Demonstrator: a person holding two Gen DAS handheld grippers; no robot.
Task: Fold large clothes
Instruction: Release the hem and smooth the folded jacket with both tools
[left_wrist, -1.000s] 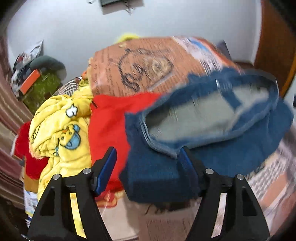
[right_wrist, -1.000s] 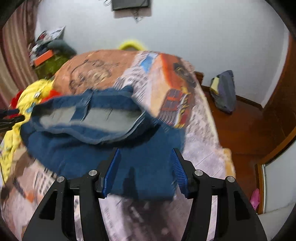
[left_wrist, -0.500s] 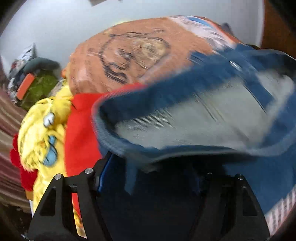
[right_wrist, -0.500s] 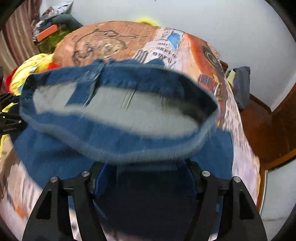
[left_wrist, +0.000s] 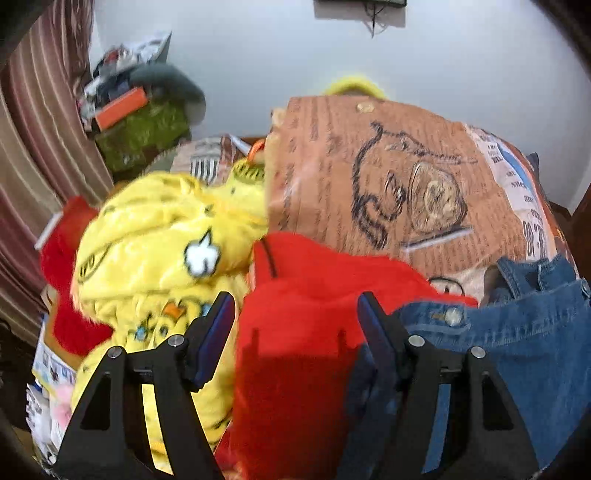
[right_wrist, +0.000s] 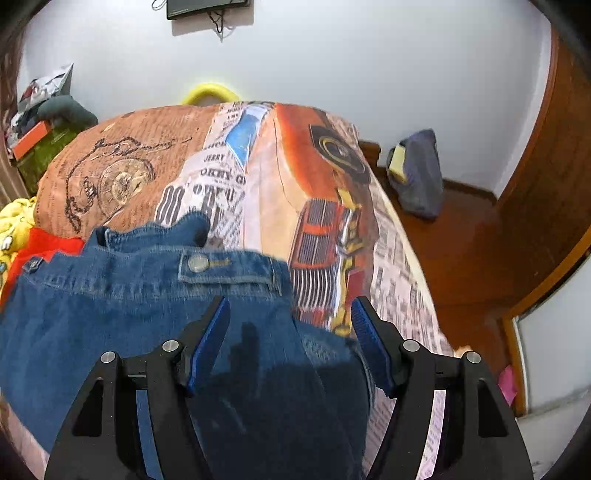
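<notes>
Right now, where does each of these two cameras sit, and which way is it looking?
Left wrist: rides the left gripper, looking down along its open fingers at the red garment and yellow blanket.
Right wrist: rides the right gripper, open fingers over the jeans.
Shared: jeans, printed bedspread, white wall. No hand shows.

Black tool (right_wrist: 290, 341), blue ribbed pads (right_wrist: 371, 350)
</notes>
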